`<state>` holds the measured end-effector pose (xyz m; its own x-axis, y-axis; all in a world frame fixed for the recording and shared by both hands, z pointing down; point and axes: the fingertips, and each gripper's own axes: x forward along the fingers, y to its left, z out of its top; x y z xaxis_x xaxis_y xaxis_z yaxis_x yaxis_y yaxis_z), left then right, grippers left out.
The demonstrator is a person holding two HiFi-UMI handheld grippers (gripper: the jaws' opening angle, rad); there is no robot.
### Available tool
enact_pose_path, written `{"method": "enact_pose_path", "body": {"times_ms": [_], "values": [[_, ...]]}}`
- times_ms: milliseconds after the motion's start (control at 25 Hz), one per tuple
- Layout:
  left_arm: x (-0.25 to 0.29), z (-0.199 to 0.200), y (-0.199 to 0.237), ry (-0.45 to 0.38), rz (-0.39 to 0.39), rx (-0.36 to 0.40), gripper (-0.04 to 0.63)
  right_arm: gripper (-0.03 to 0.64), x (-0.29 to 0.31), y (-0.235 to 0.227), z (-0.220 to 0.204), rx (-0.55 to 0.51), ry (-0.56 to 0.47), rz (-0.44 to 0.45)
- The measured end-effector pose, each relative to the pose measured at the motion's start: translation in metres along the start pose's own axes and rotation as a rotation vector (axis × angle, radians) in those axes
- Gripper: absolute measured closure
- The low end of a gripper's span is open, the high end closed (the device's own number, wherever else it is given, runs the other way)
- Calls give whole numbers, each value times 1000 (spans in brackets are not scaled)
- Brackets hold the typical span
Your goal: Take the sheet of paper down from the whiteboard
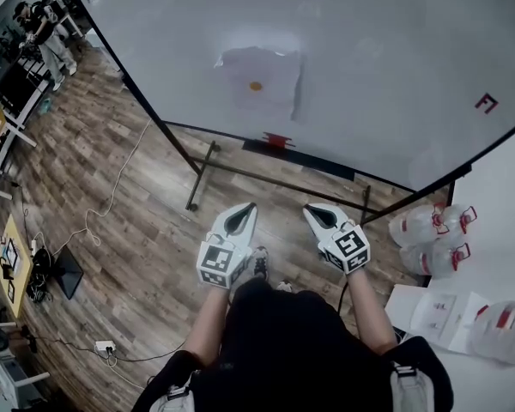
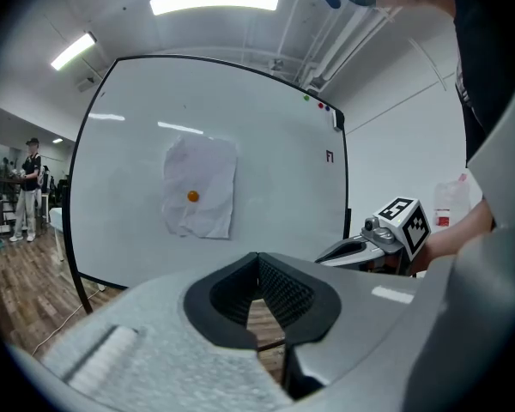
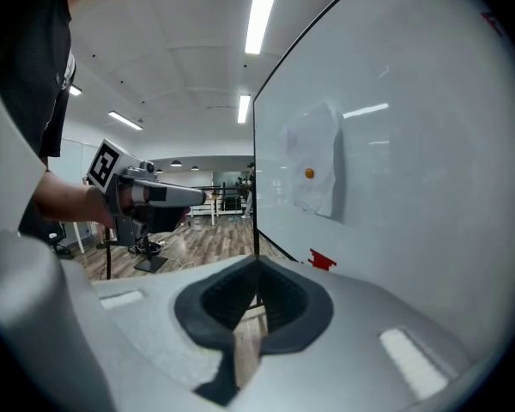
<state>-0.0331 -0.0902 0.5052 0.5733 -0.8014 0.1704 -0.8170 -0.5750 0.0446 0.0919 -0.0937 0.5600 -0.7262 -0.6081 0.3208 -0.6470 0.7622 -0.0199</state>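
Note:
A crumpled white sheet of paper (image 1: pixel 270 65) hangs on the whiteboard (image 1: pixel 386 50), pinned by a small orange magnet (image 1: pixel 256 86). My left gripper (image 1: pixel 248 206) and right gripper (image 1: pixel 311 209) are side by side in front of me, well short of the board, both shut and empty. In the left gripper view the paper (image 2: pixel 208 170) is ahead, above the shut jaws (image 2: pixel 258 258), and the right gripper (image 2: pixel 330 252) shows at the right. In the right gripper view the paper (image 3: pixel 324 148) hangs up and to the right of the shut jaws (image 3: pixel 257 264).
A red object (image 1: pixel 275 140) sits on the board's bottom ledge. The board's black stand (image 1: pixel 202 174) rests on the wood floor. Water jugs (image 1: pixel 429 228) and a white table with papers (image 1: pixel 451 316) are at the right. Cables and a power strip (image 1: pixel 105 347) lie at the left.

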Motion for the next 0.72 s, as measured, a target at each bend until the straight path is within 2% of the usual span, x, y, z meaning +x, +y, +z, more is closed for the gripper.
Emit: {"method": "enact_pose_path", "body": {"times_ms": [280, 720], "values": [[26, 11, 43, -13, -7, -6, 584, 614, 30, -23, 23, -4, -13, -32], [69, 20, 78, -18, -46, -4, 584, 614, 61, -59, 34, 10, -9, -81]]}}
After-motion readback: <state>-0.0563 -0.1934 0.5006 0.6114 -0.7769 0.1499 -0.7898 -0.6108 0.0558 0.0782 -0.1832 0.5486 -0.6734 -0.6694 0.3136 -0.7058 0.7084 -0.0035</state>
